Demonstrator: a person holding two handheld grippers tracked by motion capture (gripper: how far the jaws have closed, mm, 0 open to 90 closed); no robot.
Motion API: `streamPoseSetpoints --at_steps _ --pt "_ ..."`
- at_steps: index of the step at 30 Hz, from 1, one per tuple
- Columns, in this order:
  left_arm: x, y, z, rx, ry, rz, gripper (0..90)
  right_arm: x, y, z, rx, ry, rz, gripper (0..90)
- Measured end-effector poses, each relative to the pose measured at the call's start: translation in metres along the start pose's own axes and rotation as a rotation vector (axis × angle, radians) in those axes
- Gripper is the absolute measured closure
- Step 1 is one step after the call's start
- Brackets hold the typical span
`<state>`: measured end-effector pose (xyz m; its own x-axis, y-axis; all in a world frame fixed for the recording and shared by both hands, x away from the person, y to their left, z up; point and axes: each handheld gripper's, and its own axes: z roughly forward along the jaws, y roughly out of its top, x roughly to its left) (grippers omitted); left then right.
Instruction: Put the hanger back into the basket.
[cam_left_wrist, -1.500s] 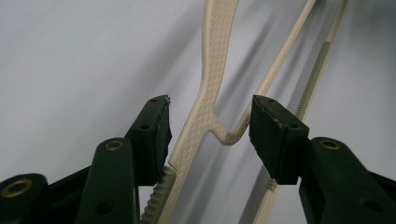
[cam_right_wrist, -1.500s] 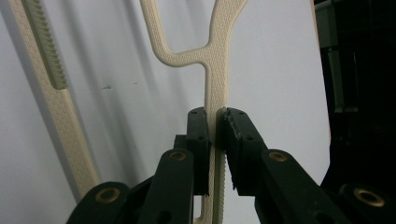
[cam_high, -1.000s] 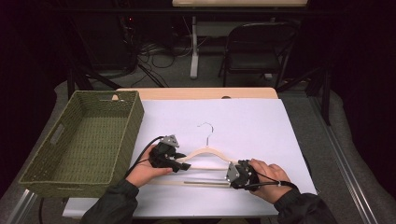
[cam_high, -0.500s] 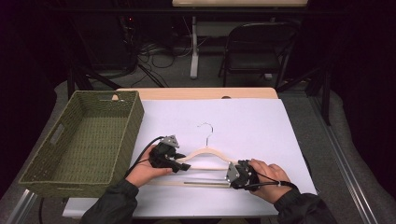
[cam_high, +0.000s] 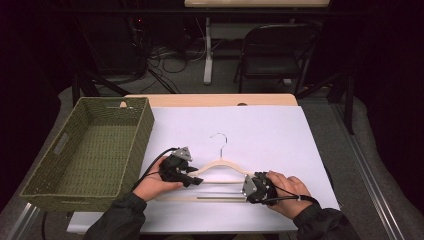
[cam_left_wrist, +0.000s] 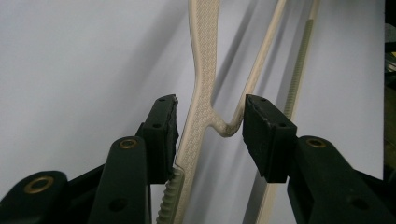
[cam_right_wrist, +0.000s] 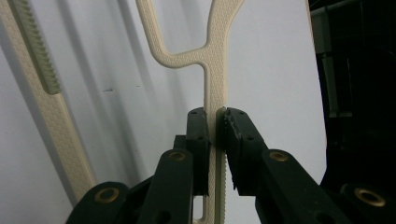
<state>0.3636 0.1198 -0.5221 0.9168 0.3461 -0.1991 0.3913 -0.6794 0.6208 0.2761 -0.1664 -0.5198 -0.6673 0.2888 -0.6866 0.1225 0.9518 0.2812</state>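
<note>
A cream plastic hanger (cam_high: 220, 164) with a metal hook (cam_high: 218, 136) lies flat on the white sheet (cam_high: 265, 130). My left gripper (cam_high: 196, 180) straddles its left shoulder. In the left gripper view its jaws (cam_left_wrist: 210, 135) have just been closing, with the hanger arm (cam_left_wrist: 205, 70) and its small notch between them, and both pads touch the plastic. My right gripper (cam_high: 245, 187) holds the hanger's right end. In the right gripper view it (cam_right_wrist: 215, 135) is shut on the thin ribbed arm (cam_right_wrist: 215, 60).
A green woven basket (cam_high: 145, 135) stands at the left of the table, close to my left hand. A folding chair (cam_high: 272, 55) and cables sit on the floor beyond the far table edge. Both forearms enter from the near edge.
</note>
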Motion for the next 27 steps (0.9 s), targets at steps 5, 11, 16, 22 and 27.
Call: streamPoseSetpoints --at_steps 5,11,16,22,27 --pt "-0.003 -0.001 -0.002 0.020 -0.012 0.018 59.1 0.001 0.000 -0.001 -0.005 -0.006 -0.002 79.3" --pt "-0.006 -0.003 -0.007 0.023 -0.063 0.030 65.7 0.002 -0.002 -0.004 -0.021 -0.014 0.021 76.7" --pt "-0.009 -0.004 -0.011 0.014 -0.112 0.027 71.0 0.000 -0.002 -0.012 -0.076 -0.013 0.076 65.4" --pt "-0.009 -0.004 -0.021 -0.037 -0.219 0.014 82.7 -0.003 -0.003 -0.022 -0.127 -0.037 0.106 60.4" --pt "-0.010 -0.004 -0.025 -0.055 -0.212 0.018 86.8 -0.006 -0.007 -0.022 -0.132 -0.042 0.139 58.7"
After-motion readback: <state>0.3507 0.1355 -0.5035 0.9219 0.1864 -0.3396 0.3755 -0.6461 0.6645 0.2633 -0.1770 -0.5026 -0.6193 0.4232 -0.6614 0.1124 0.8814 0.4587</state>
